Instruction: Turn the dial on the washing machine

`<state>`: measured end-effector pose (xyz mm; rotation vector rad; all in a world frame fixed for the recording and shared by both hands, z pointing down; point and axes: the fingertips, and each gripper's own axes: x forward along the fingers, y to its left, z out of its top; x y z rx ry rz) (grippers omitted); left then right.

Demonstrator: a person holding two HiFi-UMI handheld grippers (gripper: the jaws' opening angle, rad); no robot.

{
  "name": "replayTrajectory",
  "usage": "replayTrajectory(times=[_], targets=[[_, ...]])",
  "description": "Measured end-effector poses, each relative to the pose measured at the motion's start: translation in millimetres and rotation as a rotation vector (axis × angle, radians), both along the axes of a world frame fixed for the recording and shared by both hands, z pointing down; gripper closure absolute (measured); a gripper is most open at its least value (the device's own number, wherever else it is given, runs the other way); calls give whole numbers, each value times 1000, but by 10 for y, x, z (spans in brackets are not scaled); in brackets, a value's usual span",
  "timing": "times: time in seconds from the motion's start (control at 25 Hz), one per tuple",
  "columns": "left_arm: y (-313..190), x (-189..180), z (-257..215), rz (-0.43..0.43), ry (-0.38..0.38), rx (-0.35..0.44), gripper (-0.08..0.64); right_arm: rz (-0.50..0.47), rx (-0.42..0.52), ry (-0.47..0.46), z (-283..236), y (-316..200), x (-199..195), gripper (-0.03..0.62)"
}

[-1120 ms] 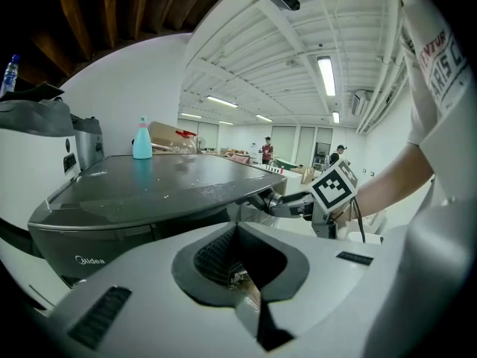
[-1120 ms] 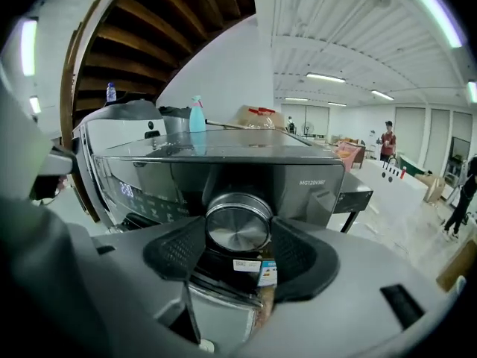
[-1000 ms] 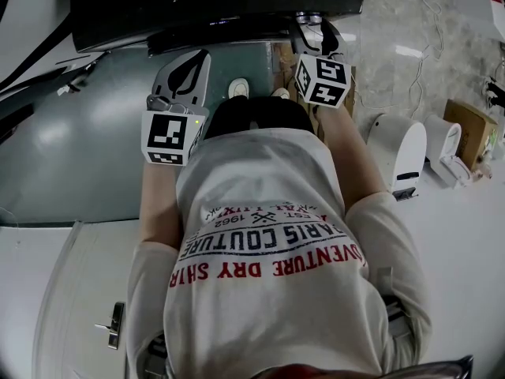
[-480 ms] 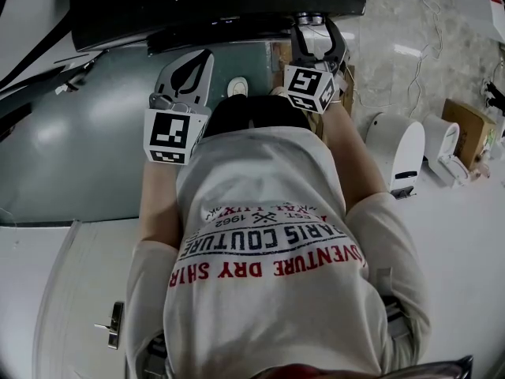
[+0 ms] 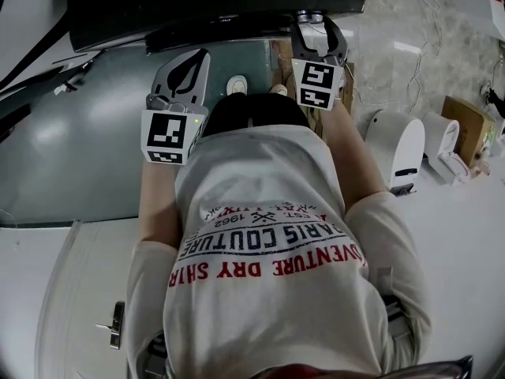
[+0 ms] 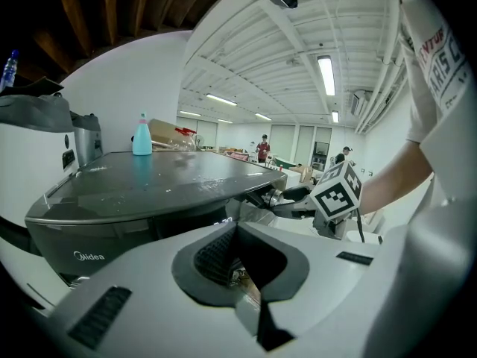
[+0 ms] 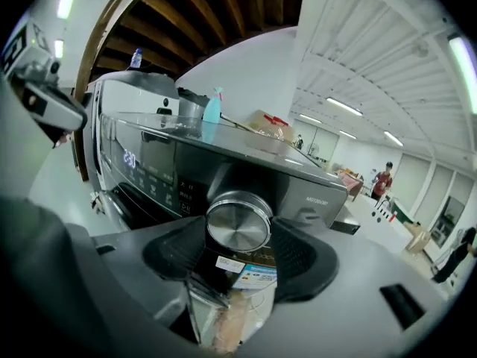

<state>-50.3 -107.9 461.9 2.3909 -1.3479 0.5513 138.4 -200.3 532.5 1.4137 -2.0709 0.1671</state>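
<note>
The dark grey washing machine (image 5: 95, 125) lies under both grippers, and its control panel (image 7: 160, 166) faces the right gripper view. A round silver dial (image 7: 238, 226) sticks out of that panel. My right gripper (image 5: 314, 26) is at the machine's front right corner. Its jaws are closing, with both pads against the dial's sides (image 7: 238, 239). My left gripper (image 5: 199, 55) hovers over the lid, shut with nothing in it (image 6: 238, 263). From the left gripper view, the right gripper (image 6: 298, 200) shows at the panel.
A blue spray bottle (image 6: 141, 136) stands on the lid's far side. The lit display (image 7: 128, 157) is left of the dial. White appliances (image 5: 398, 152) and a cardboard box (image 5: 469, 129) stand on the floor to the right. My torso hides the machine's front.
The right gripper has rolled one way and back about the dial and now sits upright. The left gripper has stayed where it was.
</note>
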Motion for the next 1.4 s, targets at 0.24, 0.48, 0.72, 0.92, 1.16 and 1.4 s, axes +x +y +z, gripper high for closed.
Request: replayTrajectory(times=[0.24,0.48,0.72,0.92,1.16,1.4], targets=[[-20,67,-62,9,0,20,545,63,-62,-179,51,-4,85,304],[39,138,-81,24,-18,25,545,52,-79,-237,45,-1,105,304],[38,125,-198,23,-40,47,545,23,-45,-167,-128,66,99,302],[10,89,-436,17,-50,97,543,-61,-39,-170,-490,221,-59,311],[19,61,-803,10,-33,168,545,-113,55,-254,-1121,331,-191,471],[59,-74,-1196,-19,-29,256,545,-149,177,-337,-1740,403,-204,547]])
